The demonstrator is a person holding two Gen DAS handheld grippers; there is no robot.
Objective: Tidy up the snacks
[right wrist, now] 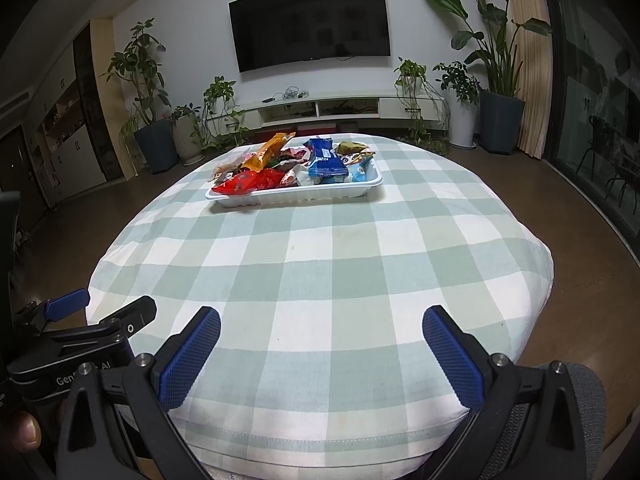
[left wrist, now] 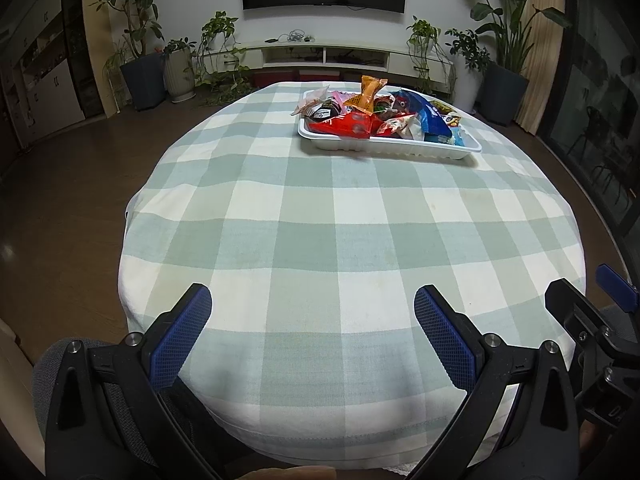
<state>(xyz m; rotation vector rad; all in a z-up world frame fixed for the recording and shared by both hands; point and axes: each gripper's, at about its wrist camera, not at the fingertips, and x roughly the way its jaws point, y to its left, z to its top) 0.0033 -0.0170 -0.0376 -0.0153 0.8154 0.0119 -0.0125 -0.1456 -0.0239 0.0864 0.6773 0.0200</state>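
Both grippers hung at the near edge of the table, side by side and apart. On the left gripper (left wrist: 312, 320) the jaws stood wide apart with nothing between them, blue ribbed pads (left wrist: 182, 336) facing inward over bare cloth. On the right gripper (right wrist: 320, 340) the jaws likewise stood wide apart and held nothing. From the right wrist view, part of the left gripper's body and a thumb tip (right wrist: 24, 430) showed at the lower left; from the left wrist view, the right gripper's body showed at the far right edge.

Under and ahead of both lay a green-and-white checked cloth (left wrist: 320, 220) covering the table; the stretch just ahead of the fingers carried no items.

Well ahead, toward the far edge, sat a white tray (left wrist: 400, 148) heaped with snack packets. Noted in it: a red packet (right wrist: 248, 182) at the near left corner, an orange packet (right wrist: 270, 150) standing tilted behind it, a blue packet (right wrist: 326, 162) right of centre. Remaining packets were too small to tell apart. No packet lay outside the tray.

Beyond the table: a wall-mounted TV (right wrist: 312, 24), a low white cabinet (right wrist: 332, 106), and potted plants (right wrist: 140, 80) to both sides.
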